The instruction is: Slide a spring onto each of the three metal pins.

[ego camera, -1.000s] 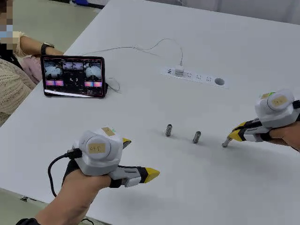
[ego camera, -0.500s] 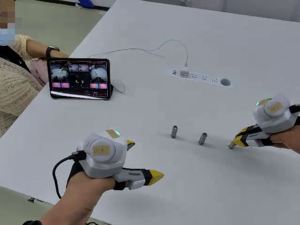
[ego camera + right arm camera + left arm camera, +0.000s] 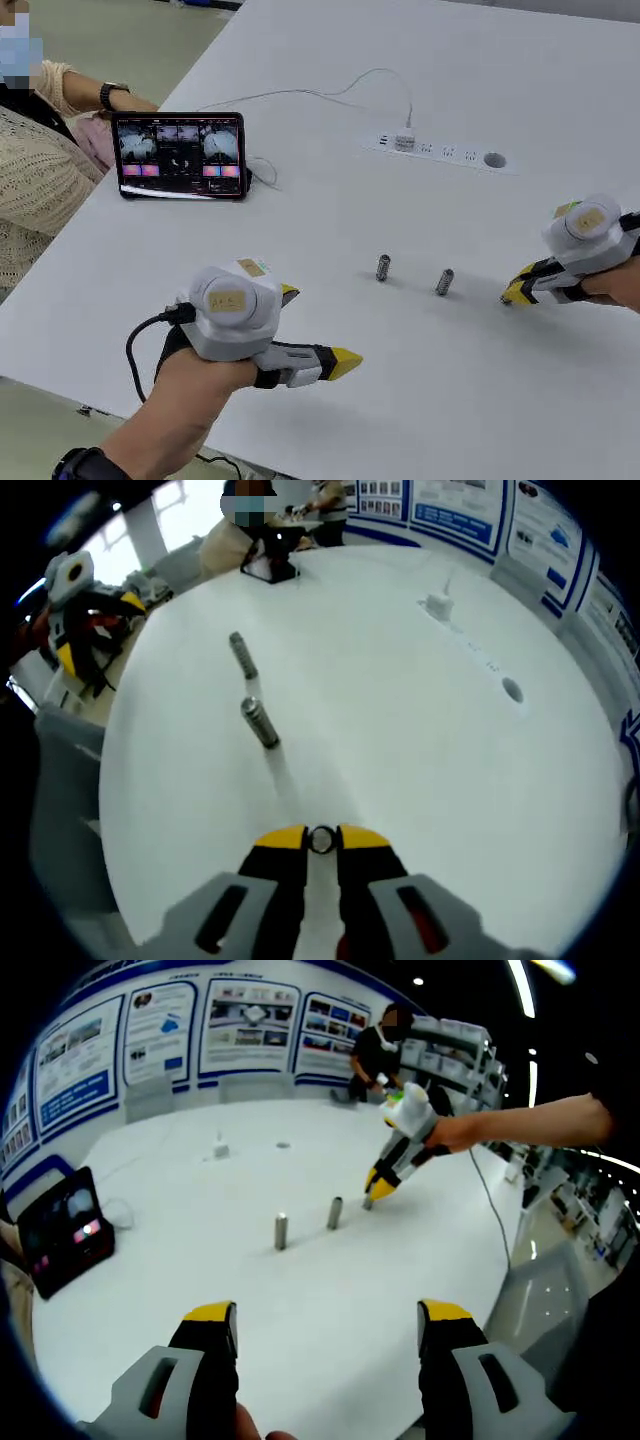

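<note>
Right hand-held gripper (image 3: pixel 513 295) nearly closed, pinching small metal piece (image 3: pixel 321 828); spring or pin, cannot tell. Tip low over surface (image 3: pixel 400 90).
Near pin (image 3: pixel 445 282) and far pin (image 3: pixel 383 267) upright at its 9 o'clock, springs apparently on.
Left hand-held gripper (image 3: pixel 325 1315) wide open, empty.
Piece likely light, slick, rolls easily; pinch mid-length, gently.

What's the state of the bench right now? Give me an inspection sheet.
Surface: white table, bare around the work.
Job's things: near pin and far pin stand upright, apart, each coiled like a spring; a metal piece is seen end-on, pin or spring unclear.
Clutter: tablet, power strip.
Grippers: left gripper open, holding nothing; right gripper shut on the metal piece at the table.
Cables: white cable to the strip; black cable from the left gripper.
Surroundings: seated person, wall posters.
</note>
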Available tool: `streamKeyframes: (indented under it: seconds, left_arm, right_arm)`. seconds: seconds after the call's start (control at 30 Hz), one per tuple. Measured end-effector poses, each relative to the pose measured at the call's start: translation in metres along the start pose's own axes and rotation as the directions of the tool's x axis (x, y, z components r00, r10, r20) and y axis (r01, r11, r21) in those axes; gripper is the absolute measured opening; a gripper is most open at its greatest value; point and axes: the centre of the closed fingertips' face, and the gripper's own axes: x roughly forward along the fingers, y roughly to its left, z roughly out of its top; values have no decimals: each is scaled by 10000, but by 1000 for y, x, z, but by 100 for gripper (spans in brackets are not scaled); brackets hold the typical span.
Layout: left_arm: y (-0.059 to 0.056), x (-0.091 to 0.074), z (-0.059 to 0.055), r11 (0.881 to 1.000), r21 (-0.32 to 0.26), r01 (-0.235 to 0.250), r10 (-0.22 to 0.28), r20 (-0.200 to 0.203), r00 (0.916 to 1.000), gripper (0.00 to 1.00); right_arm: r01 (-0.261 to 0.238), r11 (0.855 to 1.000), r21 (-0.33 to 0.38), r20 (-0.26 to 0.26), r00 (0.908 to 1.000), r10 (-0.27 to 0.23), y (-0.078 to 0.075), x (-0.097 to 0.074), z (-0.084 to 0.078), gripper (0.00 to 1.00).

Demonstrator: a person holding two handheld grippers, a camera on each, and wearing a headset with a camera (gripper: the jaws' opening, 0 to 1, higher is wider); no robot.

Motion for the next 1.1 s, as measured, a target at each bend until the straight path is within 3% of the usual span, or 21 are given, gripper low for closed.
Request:
streamKeyframes:
  seconds: [0.2, 0.4, 0.5, 0.57, 0.77, 1.1]
  left_arm:
    - [1, -1, 9, 9999, -163, -43, 48, 297, 9995, 76]
    - [-1, -1, 18, 9996, -285, 86, -67, 659, 9978, 77]
    - [-7, -3, 25, 9971, -564, 513, -455, 993, 9940, 72]
    - [-6, -3, 27, 9975, -523, 471, -411, 1109, 9930, 73]
    - [-5, -3, 29, 9986, -346, 392, -352, 1088, 9934, 77]
    - [1, -7, 29, 9994, -234, 270, -247, 941, 9953, 82]
  right_arm:
    - [-64, 10000, 61, 9, 10000, 64, 3, 0, -2, 14]
    - [-103, 9999, 125, 183, 9998, 100, 11, -6, -6, 25]
    - [4, 9995, 318, 224, 9997, -11, 12, -9, -10, 33]
    - [31, 9990, 451, 303, 9995, -44, 13, -12, -11, 36]
    - [57, 9941, 1083, 608, 9981, -123, 19, -19, -17, 46]
    - [333, 9847, 1708, 666, 9967, -453, 27, -28, -28, 65]
